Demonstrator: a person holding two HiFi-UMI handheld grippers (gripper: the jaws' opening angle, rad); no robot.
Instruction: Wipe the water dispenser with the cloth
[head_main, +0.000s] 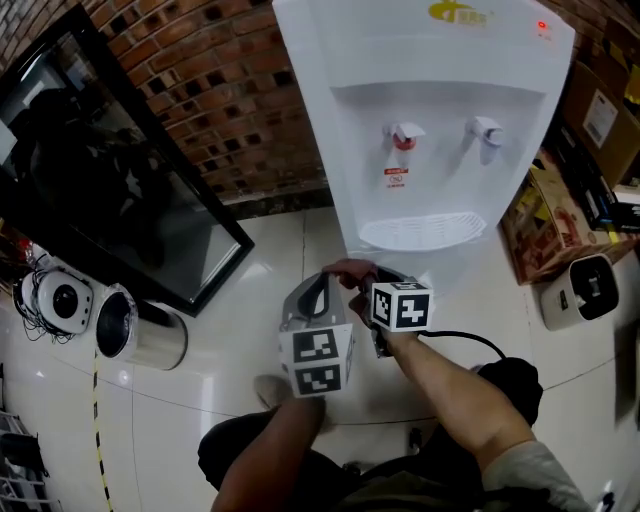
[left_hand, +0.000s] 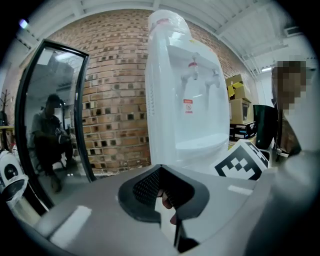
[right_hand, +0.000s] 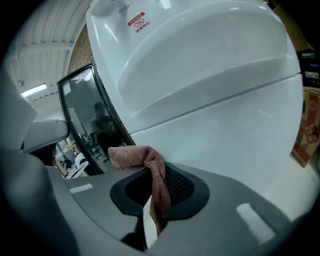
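Note:
The white water dispenser (head_main: 420, 120) stands against the brick wall, with its red tap (head_main: 404, 137), its blue tap (head_main: 486, 130) and its drip tray (head_main: 422, 231). My right gripper (head_main: 368, 278) is low in front of its base, shut on a brownish-pink cloth (right_hand: 134, 154) that hangs over the jaws. In the right gripper view (right_hand: 154, 172) the dispenser's lower front (right_hand: 215, 120) fills the picture, close ahead. My left gripper (head_main: 322, 284) is just left of the right one, jaws drawn together with only a thin slit and nothing gripped (left_hand: 161, 172). It faces the dispenser (left_hand: 182, 90) from further back.
A black-framed glass panel (head_main: 110, 170) leans on the brick wall at the left. A steel cylinder (head_main: 140, 330) and a round white device (head_main: 60, 300) lie below it. Cardboard boxes (head_main: 550, 215) and a white appliance (head_main: 582, 290) crowd the dispenser's right. A black cable (head_main: 465, 336) trails on the tiles.

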